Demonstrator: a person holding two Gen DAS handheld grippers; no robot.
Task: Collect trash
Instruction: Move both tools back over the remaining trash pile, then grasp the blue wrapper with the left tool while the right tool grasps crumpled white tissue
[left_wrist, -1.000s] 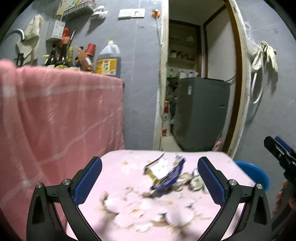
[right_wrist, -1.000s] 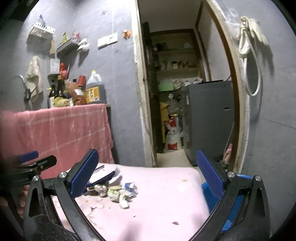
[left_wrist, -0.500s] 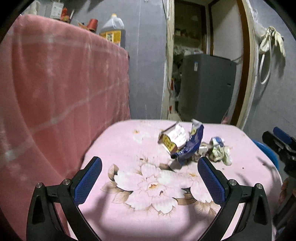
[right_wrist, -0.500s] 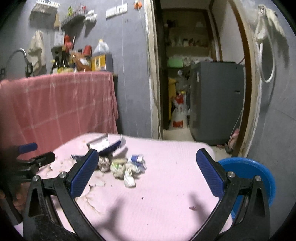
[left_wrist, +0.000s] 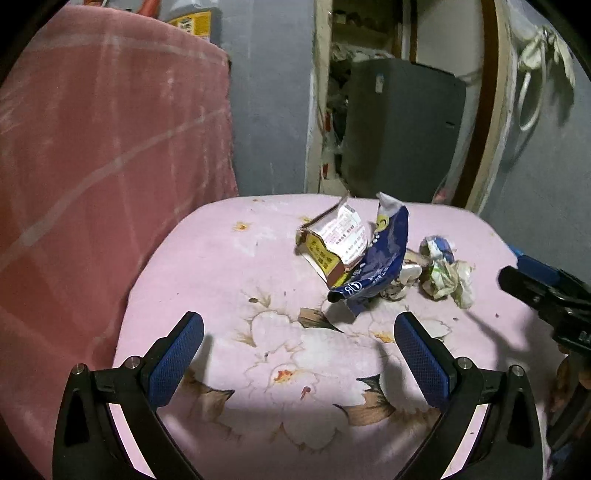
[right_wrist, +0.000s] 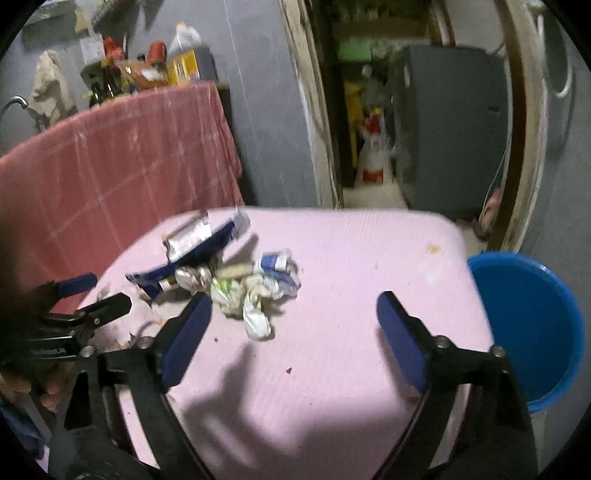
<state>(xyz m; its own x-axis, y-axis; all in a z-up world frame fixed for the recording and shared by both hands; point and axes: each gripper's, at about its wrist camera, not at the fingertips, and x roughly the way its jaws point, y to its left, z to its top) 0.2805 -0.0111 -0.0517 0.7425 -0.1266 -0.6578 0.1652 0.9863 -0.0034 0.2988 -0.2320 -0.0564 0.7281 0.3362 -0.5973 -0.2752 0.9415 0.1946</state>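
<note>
Both claws are wide open and hold nothing. The trash (right_wrist: 236, 280) sits on the pink counter (right_wrist: 369, 258). Bring the right claw (right_wrist: 291, 328) low around one crumpled wad (right_wrist: 255, 317), squeeze gently, then carry it to the blue bin (right_wrist: 532, 317).

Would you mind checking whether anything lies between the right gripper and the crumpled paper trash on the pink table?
Nothing visible does. The right gripper is open above bare pink table, and the crumpled paper lies just ahead, near its left finger. The blue wrapper and the carton sit behind it.
</note>
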